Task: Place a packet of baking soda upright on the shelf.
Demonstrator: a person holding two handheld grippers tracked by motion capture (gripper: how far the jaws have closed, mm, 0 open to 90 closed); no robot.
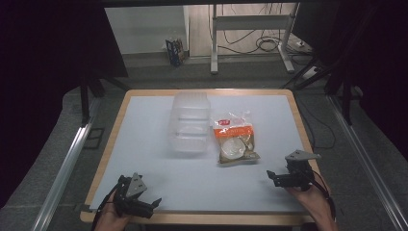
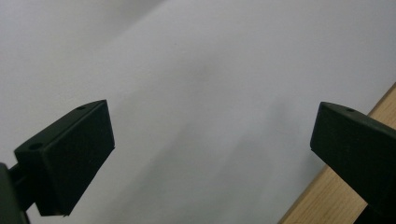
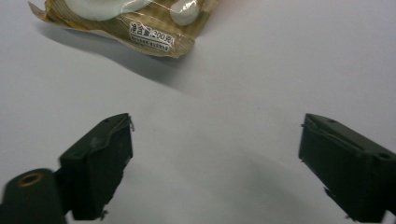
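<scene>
Black blocky fingers (image 3: pixel 100 161) apart, crinkly, probably plastic packet (image 1: pixel 235 138)

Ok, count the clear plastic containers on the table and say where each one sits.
1. The clear plastic container lies mid-table toward the far edge, directly left of the food packet. Nothing seems hidden behind it.

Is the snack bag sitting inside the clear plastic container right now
No, the snack bag lies flat on the table just right of the clear plastic container, outside its walls.
</scene>
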